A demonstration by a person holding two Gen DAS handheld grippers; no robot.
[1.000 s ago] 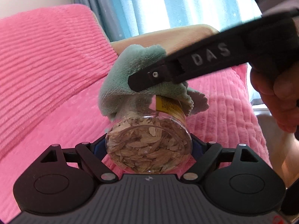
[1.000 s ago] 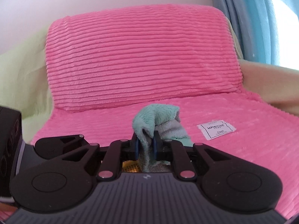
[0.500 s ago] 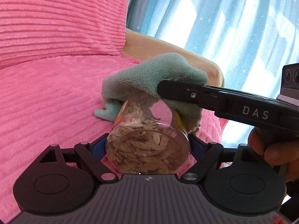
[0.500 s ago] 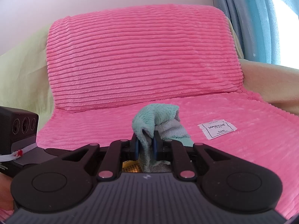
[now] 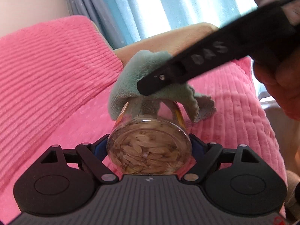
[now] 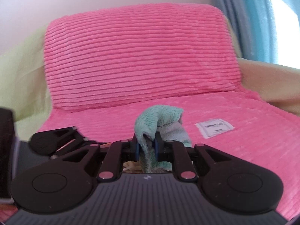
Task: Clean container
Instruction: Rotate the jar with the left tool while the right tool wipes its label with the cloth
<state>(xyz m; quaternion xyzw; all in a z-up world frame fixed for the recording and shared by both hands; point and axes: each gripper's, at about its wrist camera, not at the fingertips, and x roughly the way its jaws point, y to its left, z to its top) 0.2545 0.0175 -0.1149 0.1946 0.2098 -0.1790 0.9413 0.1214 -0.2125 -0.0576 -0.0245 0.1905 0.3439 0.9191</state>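
A clear glass jar (image 5: pixel 150 146) with pale seeds inside and a yellow label is clamped by its base in my left gripper (image 5: pixel 149 148), pointing away from the camera. A mint-green cloth (image 5: pixel 138 82) is draped over the jar's far end. My right gripper (image 5: pixel 148 89) reaches in from the upper right, its black finger pressed on the cloth above the jar. In the right wrist view my right gripper (image 6: pixel 146 148) is shut on the same cloth (image 6: pixel 159 118), and a sliver of the jar (image 6: pixel 129 166) shows below its fingers.
A pink ribbed blanket (image 6: pixel 140 60) covers the sofa seat and back. A small white packet (image 6: pixel 214 129) lies on the seat to the right. Blue curtains (image 5: pixel 150 9) hang behind. A hand (image 5: pixel 277 82) holds the right gripper at right.
The left gripper has swung the jar around, so the backrest is again at left and the curtain at top. The right finger now slants down from the upper right over the cloth.
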